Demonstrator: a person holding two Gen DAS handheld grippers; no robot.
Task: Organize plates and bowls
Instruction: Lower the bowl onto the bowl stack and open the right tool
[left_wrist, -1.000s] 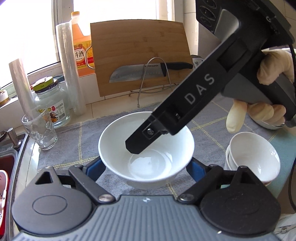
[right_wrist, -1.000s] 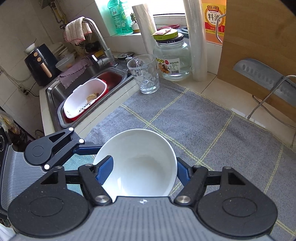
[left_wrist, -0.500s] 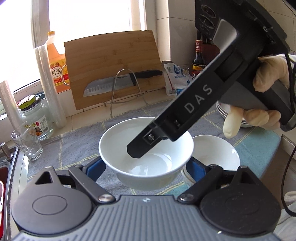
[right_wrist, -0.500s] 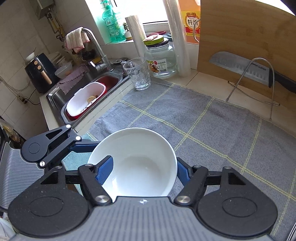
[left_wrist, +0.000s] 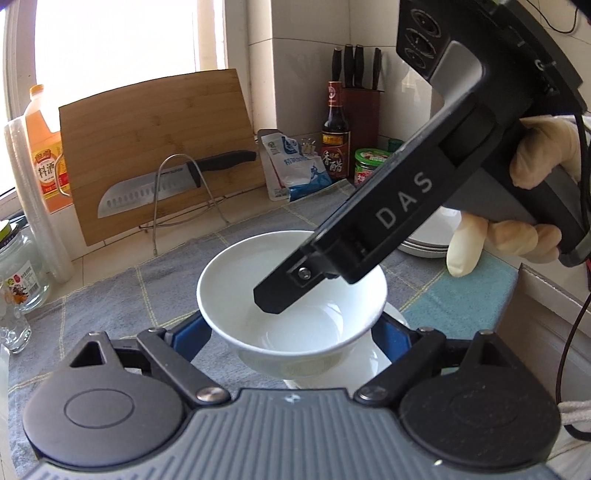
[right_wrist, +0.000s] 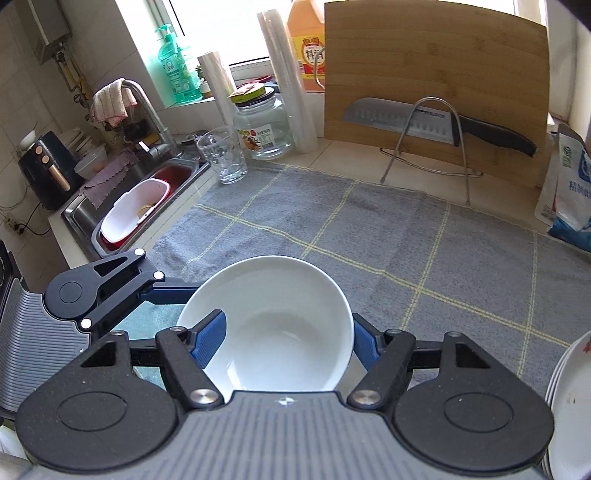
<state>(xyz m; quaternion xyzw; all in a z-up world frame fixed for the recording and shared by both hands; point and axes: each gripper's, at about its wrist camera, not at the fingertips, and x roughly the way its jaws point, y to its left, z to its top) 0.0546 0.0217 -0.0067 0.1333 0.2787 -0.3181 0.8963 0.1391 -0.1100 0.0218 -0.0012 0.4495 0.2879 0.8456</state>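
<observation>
A white bowl (left_wrist: 291, 306) is held between both grippers above the grey towel (left_wrist: 110, 295). My left gripper (left_wrist: 291, 332) clasps it from both sides with its blue pads. My right gripper (right_wrist: 288, 332) is shut on the same bowl (right_wrist: 273, 321), one finger inside the rim and one outside; its black finger (left_wrist: 295, 288) reaches into the bowl in the left wrist view. Right under the held bowl sits a stack of white bowls (left_wrist: 354, 365). A stack of white plates (right_wrist: 569, 402) lies at the right, also seen behind the right gripper (left_wrist: 428, 243).
A bamboo cutting board (right_wrist: 432, 96) with a knife on a wire rack (right_wrist: 436, 125) stands at the back. A glass (right_wrist: 221, 155), a jar (right_wrist: 264, 125) and a sink (right_wrist: 136, 199) are left. Bottles and a salt bag (left_wrist: 295, 166) stand at the back right corner.
Both grippers have carried the bowl to the right across the towel. The bowl stack, which was off to the right, now lies directly under the held bowl.
</observation>
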